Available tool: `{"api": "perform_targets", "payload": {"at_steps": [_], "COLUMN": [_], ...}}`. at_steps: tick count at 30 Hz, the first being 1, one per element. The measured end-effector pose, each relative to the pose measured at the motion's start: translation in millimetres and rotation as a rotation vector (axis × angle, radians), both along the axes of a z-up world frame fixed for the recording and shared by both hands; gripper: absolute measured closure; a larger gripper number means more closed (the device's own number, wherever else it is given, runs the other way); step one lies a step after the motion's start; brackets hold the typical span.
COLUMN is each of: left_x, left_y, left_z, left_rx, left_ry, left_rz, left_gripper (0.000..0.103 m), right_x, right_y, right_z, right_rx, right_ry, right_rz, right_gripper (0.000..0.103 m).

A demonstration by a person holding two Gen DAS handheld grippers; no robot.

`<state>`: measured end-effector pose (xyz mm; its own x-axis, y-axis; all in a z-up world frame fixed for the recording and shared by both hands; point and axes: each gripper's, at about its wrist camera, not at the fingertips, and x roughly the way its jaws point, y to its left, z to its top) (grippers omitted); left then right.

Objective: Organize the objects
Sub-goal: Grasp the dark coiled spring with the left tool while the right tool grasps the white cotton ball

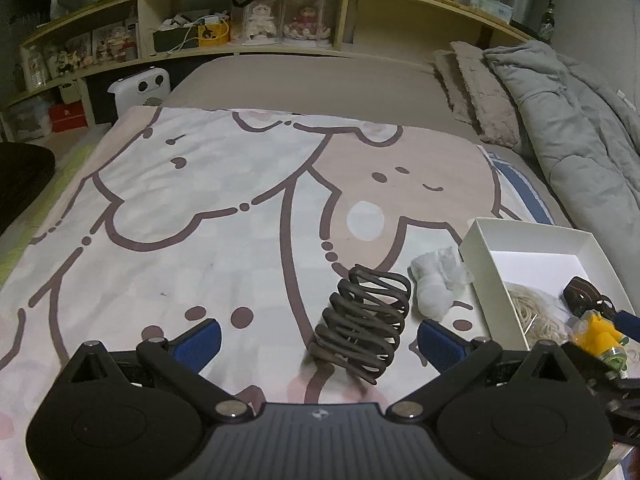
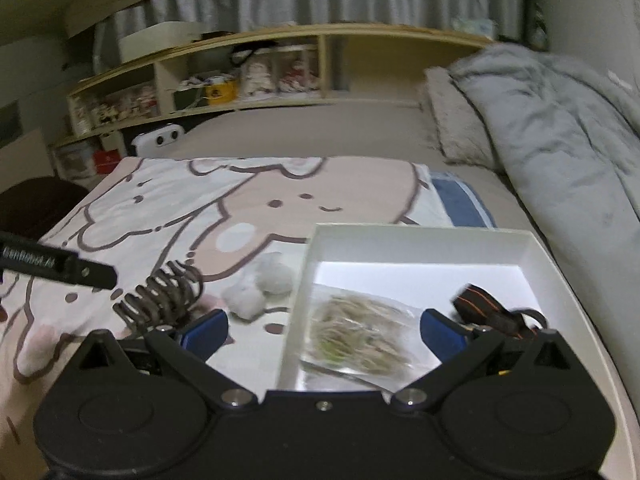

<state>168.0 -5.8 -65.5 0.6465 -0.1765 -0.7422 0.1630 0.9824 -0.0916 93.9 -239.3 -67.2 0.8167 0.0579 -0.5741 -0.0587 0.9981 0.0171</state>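
A: Where is the coiled metal spring (image 1: 364,326)?
B: On the cartoon blanket (image 1: 180,208), between the spread left gripper (image 1: 318,340) fingers.
A: The right gripper (image 2: 323,334)?
B: Spread wide over the white box (image 2: 420,242), holding nothing.

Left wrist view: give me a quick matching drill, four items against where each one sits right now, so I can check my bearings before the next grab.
Items:
1. metal spring
2. white cloth bundle
3. bag of rubber bands
4. left hand-held gripper

Places:
A. inside the white box
B. on the bedspread beside the box's left wall
C. open, either side of the spring
D. on the bedspread, between the blue pads

Pairs: 1-D, 2-B, 3-A, 4-C
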Motion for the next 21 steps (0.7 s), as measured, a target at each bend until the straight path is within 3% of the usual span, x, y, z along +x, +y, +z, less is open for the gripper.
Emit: {"api": "perform_targets", "payload": {"at_steps": [4,9,12,16,21], "left_x": [6,16,23,33,40], "left_y": [-7,-23,-32,-37,-36], "left_z": [-11,-28,-40,-54,-66], "left_rx": [0.021,0.052,0.082,0.101,0.090], "left_ry": [0.004,0.015,0.026,0.044,0.064], "left_rz": [-0.044,-0.118,-0.159,-0.166,-0.158], "left_gripper": [0.000,0.000,0.000,0.002,0.026], "right_x": [3,7,11,15,18], "right_y": [25,53,62,67,76], "right_z": [-12,-29,-34,-40,-50], "right_rx": [-0.075,-0.265,-0.356,-0.459,-0.550], "right_ry": [-0.043,-0.081,-0.094,-0.110,-0.119], "right_rz": [0.048,0.109,0.185,0.265,0.349], "right_gripper": [0.000,0.000,0.011,0.014,0.020]}}
